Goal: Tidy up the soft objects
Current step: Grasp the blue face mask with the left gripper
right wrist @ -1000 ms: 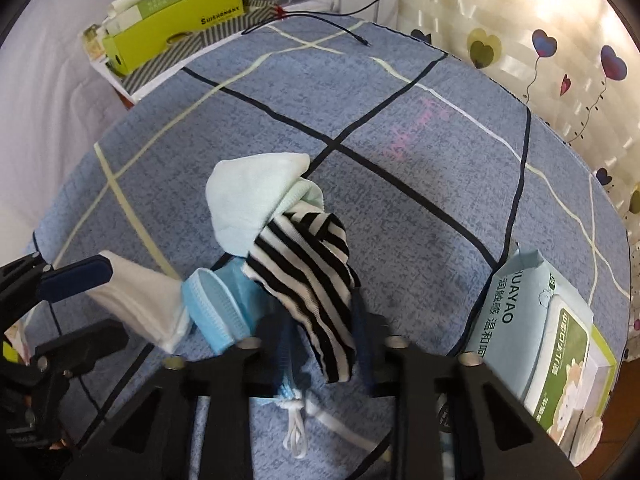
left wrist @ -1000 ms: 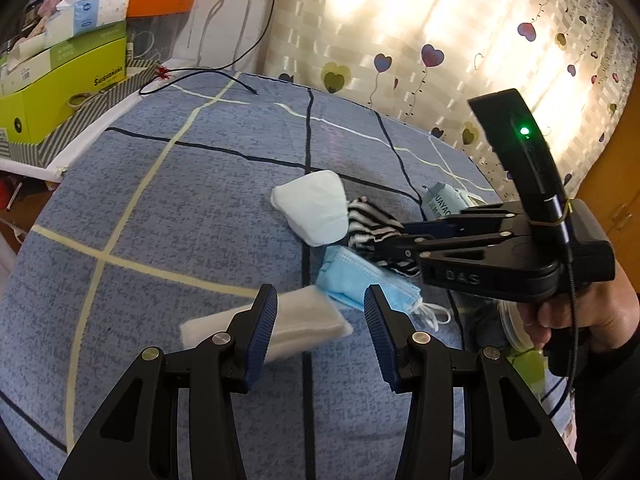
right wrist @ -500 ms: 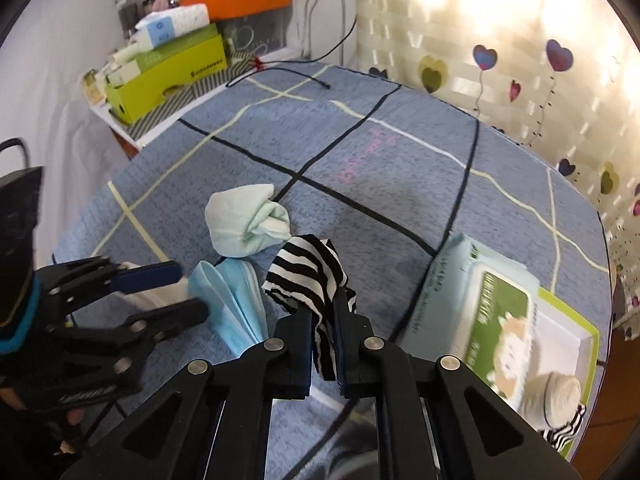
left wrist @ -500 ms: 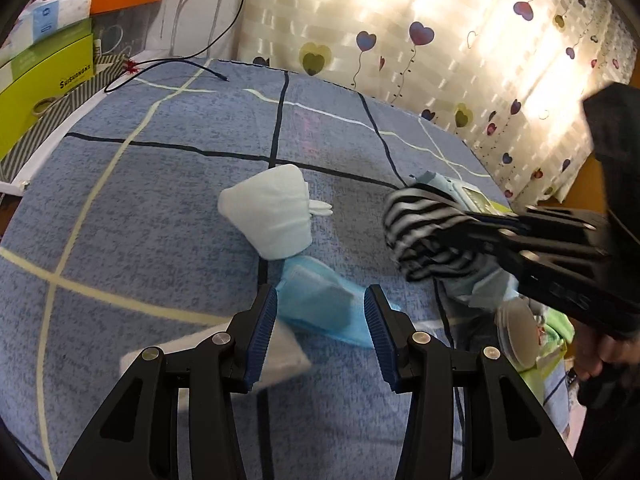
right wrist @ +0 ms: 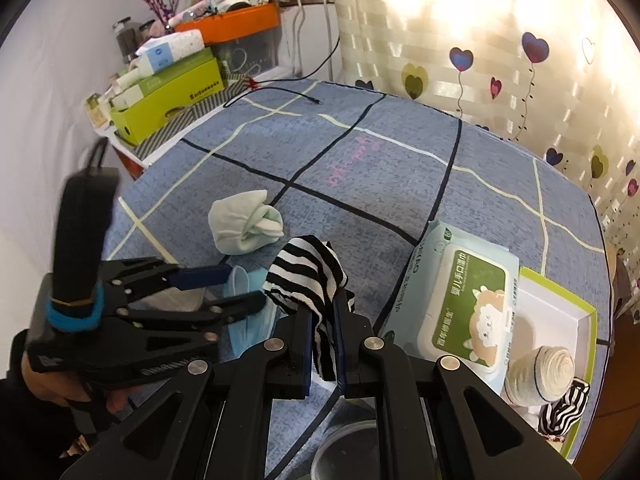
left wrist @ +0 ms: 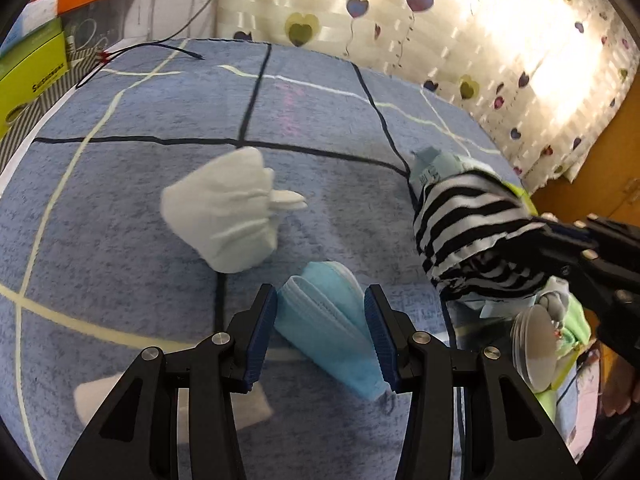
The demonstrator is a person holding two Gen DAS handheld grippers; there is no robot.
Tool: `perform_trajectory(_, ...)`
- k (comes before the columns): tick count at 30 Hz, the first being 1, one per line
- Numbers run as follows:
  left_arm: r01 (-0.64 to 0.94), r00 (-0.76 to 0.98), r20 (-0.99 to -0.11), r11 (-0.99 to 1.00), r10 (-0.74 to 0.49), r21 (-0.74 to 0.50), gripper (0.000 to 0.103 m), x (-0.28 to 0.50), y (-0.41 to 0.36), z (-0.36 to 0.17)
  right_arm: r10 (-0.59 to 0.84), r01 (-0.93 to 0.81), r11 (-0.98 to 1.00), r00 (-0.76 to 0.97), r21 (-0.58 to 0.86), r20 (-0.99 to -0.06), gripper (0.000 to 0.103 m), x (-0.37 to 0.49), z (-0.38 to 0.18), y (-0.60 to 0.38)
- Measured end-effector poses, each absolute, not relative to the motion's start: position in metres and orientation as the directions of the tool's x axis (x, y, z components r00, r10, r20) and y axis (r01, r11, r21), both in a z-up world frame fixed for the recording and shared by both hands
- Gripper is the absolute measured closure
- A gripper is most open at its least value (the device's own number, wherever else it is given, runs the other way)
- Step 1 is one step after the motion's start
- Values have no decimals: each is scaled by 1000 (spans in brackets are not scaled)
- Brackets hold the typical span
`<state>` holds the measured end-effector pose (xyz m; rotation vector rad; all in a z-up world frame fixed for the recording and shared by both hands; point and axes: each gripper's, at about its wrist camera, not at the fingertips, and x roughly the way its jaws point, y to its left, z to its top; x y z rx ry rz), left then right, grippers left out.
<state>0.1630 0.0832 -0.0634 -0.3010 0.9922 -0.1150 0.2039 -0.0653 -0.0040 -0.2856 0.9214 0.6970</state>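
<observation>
So right claw (right wrist: 323, 344) is clamped on the striped sock (right wrist: 308, 276), lifted clear for sorting; left claw (left wrist: 320, 328) gapes wide around the blue mask (left wrist: 332, 320), probably next

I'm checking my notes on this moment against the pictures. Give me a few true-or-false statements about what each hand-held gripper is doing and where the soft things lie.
1. The right hand-held gripper is shut on the striped sock. True.
2. The left hand-held gripper is clamped shut on the blue face mask. False: its fingers are open on either side of the mask.
3. The white bundled sock lies on the blue bedspread, held by nothing. True.
4. The wet wipes pack is held in the air. False: it lies on the bedspread.
</observation>
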Motion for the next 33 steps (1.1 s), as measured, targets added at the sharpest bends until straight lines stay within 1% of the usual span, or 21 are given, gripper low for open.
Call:
perform_trajectory(6, 4, 548, -796, 953, -256, -304, 56, 150, 61, -55, 432, -648, 759, 426, 64, -795, 94, 200, 3, -78)
perform_trajectory(12, -27, 545, -808, 958, -224, -284, 56, 134, 48, -57, 439, -643, 763, 439, 68, -784, 94, 195, 7, -88)
perform_trajectory(17, -57, 506, -840, 965, -194, -257, 56, 135, 39, -70, 450, -640, 764, 443, 78, -776, 94, 191, 9, -95)
perform_trajectory(21, -67, 516, -836, 964, -185, -255, 56, 135, 39, -70, 454, -634, 769, 451, 82, -769, 94, 186, 13, -102)
perform_trajectory(23, -75, 522, -835, 966, -173, -247, 73, 135, 40, -71, 460, -628, 773, 457, 89, -761, 94, 183, 16, -107)
perform_trajectory(24, -74, 525, -833, 965, -176, -251, 74, 134, 41, -71, 463, -626, 774, 461, 92, -757, 94, 181, 17, -109)
perform_trajectory(25, -74, 531, -828, 964, -180, -257, 80, 133, 42, -69, 467, -625, 775, 463, 96, -754, 94, 179, 18, -110)
perform_trajectory(26, -73, 537, -824, 963, -180, -258, 83, 131, 42, -67, 472, -623, 776, 465, 101, -749, 94, 177, 19, -113)
perform_trajectory(33, -61, 602, -779, 962, -178, -267, 85, 110, 47, -39, 501, -613, 780, 485, 130, -717, 94, 160, 27, -126)
